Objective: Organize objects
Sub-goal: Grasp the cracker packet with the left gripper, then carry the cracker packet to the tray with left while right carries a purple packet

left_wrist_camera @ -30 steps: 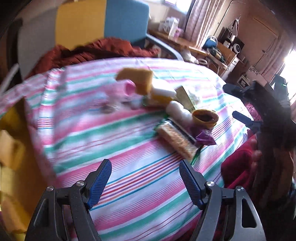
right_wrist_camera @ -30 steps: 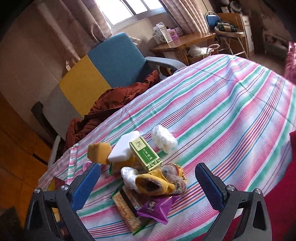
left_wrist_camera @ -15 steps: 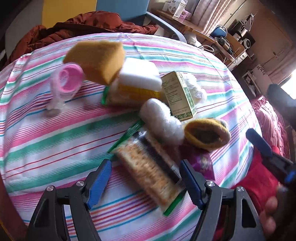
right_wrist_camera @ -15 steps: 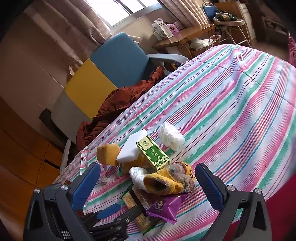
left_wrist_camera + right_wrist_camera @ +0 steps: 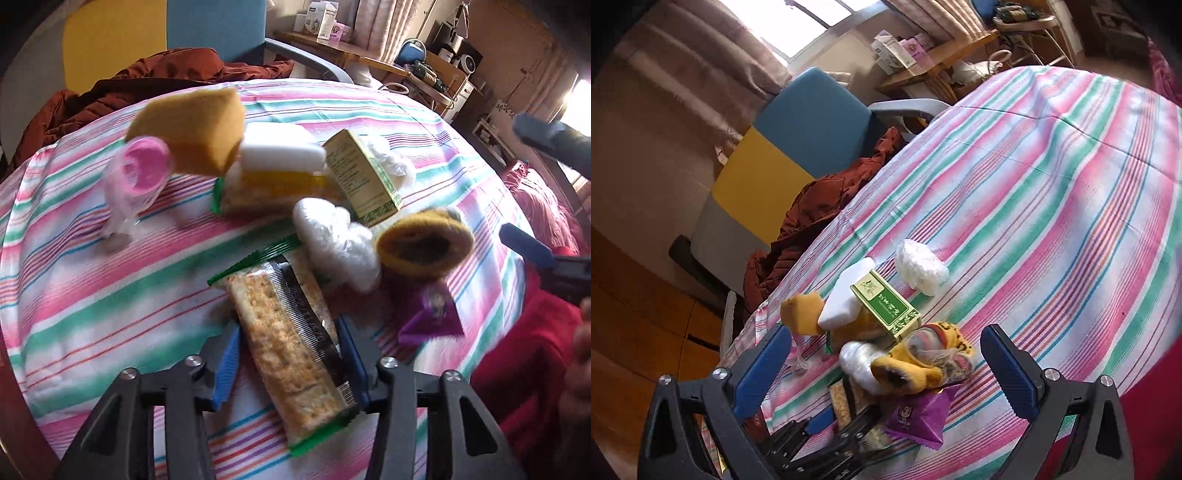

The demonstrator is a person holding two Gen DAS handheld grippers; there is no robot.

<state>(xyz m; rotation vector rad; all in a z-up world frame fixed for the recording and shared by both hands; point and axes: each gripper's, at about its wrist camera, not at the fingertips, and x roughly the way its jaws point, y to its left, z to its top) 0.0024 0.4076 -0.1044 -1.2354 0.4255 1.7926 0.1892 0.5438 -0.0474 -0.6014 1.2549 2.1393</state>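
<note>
The left gripper points steeply down at the striped tablecloth, its jaws closing around a cracker pack. The pack lies lengthwise between the blue pads; the right pad sits at the pack's dark edge, while a thin gap still shows on the left, so the pads are not yet clearly pressing. The pack rests flat on the cloth at the near end of the pile.

Just beyond it lies a white plastic wad, touching a yellow sock with its opening facing the camera. A purple packet lies below the sock. A green box leans on a second wad behind. Farther left, a white sponge sits on a yellow pack, an orange sponge is beside it, and a pink tape roll in clear wrap stands at the left end.

The right gripper hovers above the same pile with jaws wide and nothing between them; the sock and purple packet lie beneath it. In the left view its blue fingers show at the right edge, with part of a hand.

A blue and yellow chair stands behind the table, a rust jacket draped on it.
</note>
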